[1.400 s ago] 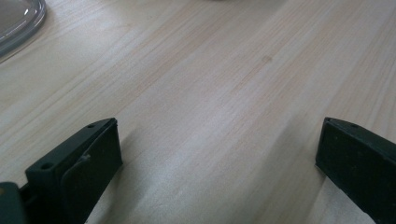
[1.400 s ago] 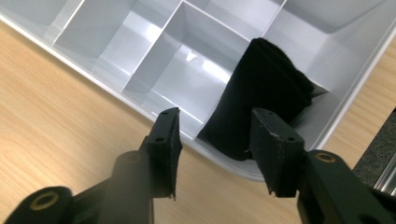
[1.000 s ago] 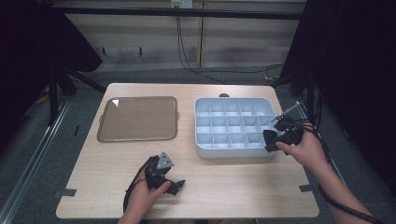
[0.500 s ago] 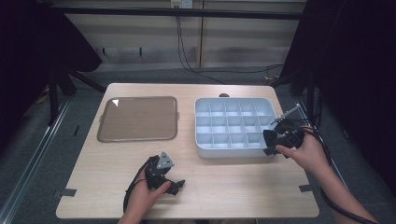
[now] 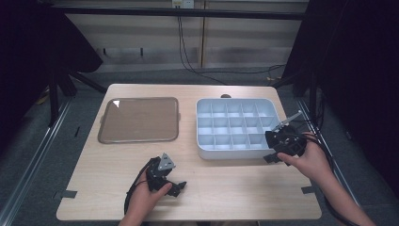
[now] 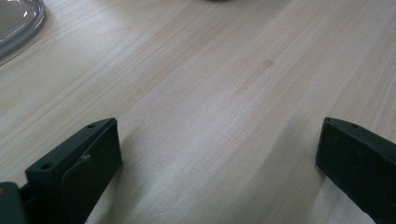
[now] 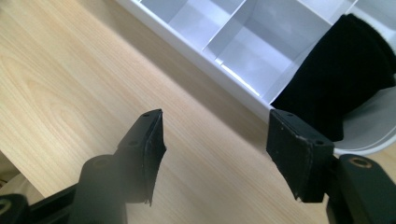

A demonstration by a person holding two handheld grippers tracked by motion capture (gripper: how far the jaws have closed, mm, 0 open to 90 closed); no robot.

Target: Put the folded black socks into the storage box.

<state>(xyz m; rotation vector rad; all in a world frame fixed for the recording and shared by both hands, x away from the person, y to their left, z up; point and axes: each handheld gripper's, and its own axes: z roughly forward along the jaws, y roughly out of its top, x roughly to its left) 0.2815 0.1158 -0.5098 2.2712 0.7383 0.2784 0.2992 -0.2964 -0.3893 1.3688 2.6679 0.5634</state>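
Hovering right hand-held gripper, jaws just opening and empty, beside white compartment tray on worktop; black soft cloth in corner cell looks light, pinch a fold. Left hand-held gripper spread, idle.

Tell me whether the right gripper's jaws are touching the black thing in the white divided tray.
Apart. In the right gripper view the right gripper has just been opening; its jaws stand over bare table with nothing between them, and the black thing lies beyond, in the white divided tray.

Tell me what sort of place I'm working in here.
Probably a lab recording station: a bare wooden table hemmed by black curtains, holding a white compartment tray and a flat brown tray, with cables behind.
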